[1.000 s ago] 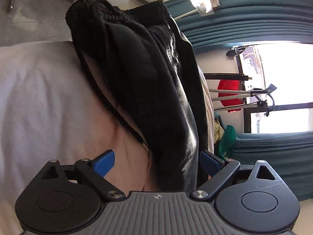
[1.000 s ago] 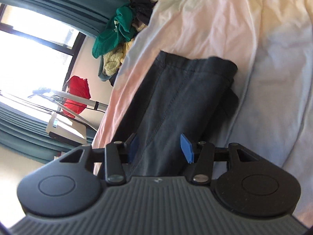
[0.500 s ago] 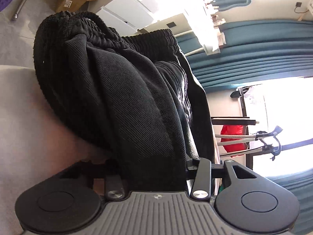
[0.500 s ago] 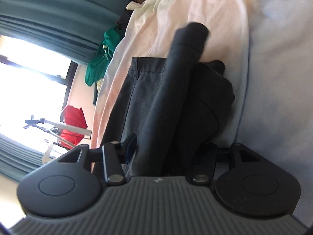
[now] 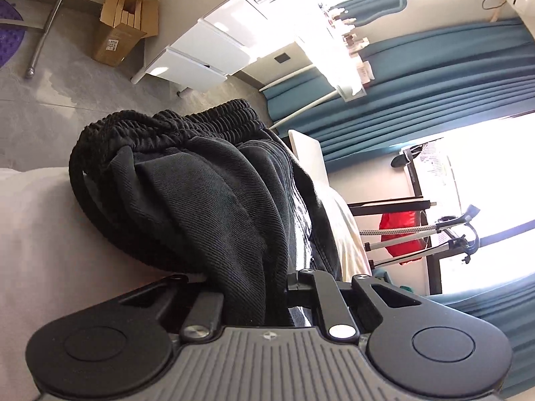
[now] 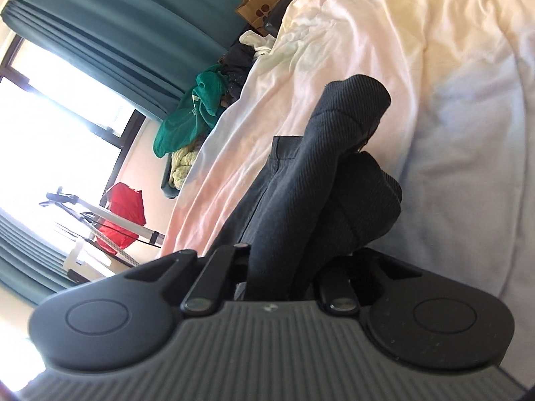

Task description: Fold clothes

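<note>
Dark grey trousers [image 5: 214,207] with an elastic waistband lie on a bed with a pale sheet [image 5: 43,250]. My left gripper [image 5: 254,297] is shut on the bunched cloth near the waistband and holds it lifted off the sheet. In the right wrist view the other end of the trousers [image 6: 321,180] rises in a folded bunch from my right gripper [image 6: 284,277], which is shut on it above the sheet [image 6: 468,133]. The fingertips of both grippers are hidden by cloth.
A pile of clothes with a green garment [image 6: 190,117] lies at the bed's far edge by teal curtains [image 6: 110,20]. A drying rack with a red garment [image 5: 401,230] stands by the window. White drawers [image 5: 204,53], a cardboard box [image 5: 123,36] and a paper bag [image 6: 257,3] stand on the floor.
Both grippers closed from open onto the trousers and lifted the cloth, which now bunches up off the sheet.
</note>
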